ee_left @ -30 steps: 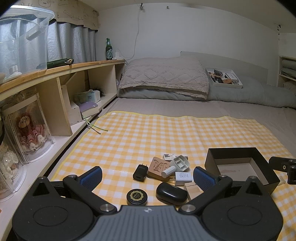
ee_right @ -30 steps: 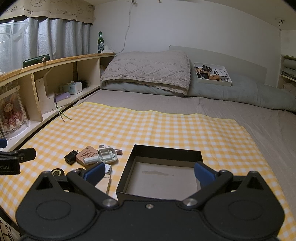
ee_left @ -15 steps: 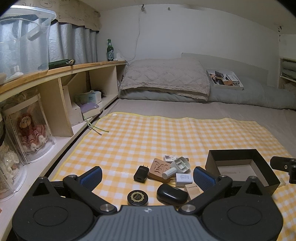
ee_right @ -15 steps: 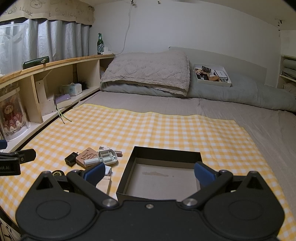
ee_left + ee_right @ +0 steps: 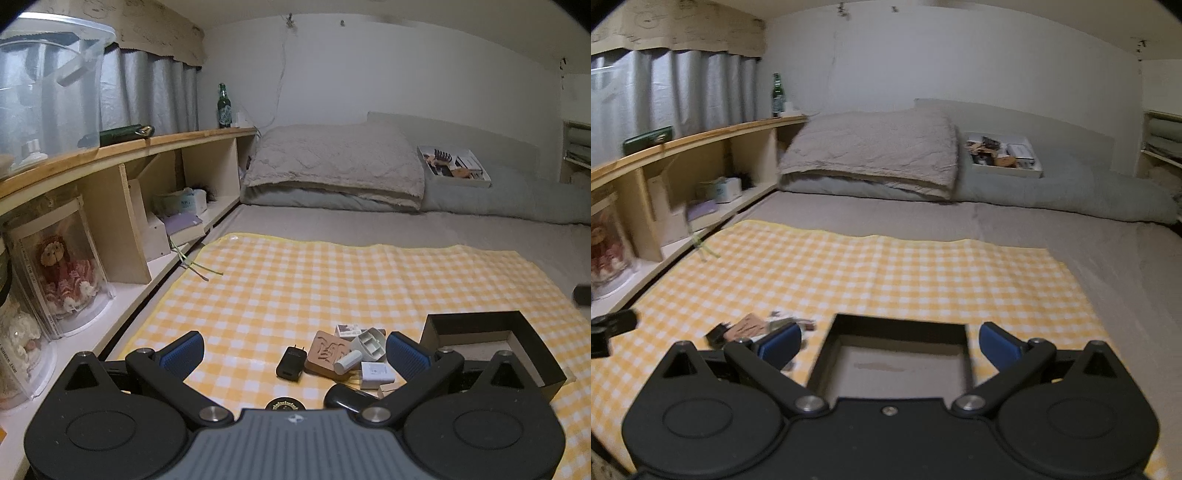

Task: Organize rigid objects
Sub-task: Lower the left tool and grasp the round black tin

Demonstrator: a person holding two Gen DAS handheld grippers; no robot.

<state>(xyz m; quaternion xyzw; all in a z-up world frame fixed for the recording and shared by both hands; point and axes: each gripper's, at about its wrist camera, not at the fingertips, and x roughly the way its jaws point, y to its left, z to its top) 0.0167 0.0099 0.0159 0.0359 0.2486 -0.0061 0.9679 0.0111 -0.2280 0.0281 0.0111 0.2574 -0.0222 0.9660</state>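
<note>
Left wrist view: our left gripper (image 5: 293, 352) has dropped closer to the small-item pile; the round black tin (image 5: 285, 405) is now half-hidden, jaws spread, empty. Right wrist view: our right gripper (image 5: 889, 344), open, has shifted left; the open black cardboard box (image 5: 899, 326) sits between its fingers.

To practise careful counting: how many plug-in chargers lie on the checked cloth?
2: a black charger at the pile's left edge, and a white charger nearer the black box. Others may be hidden.
</note>
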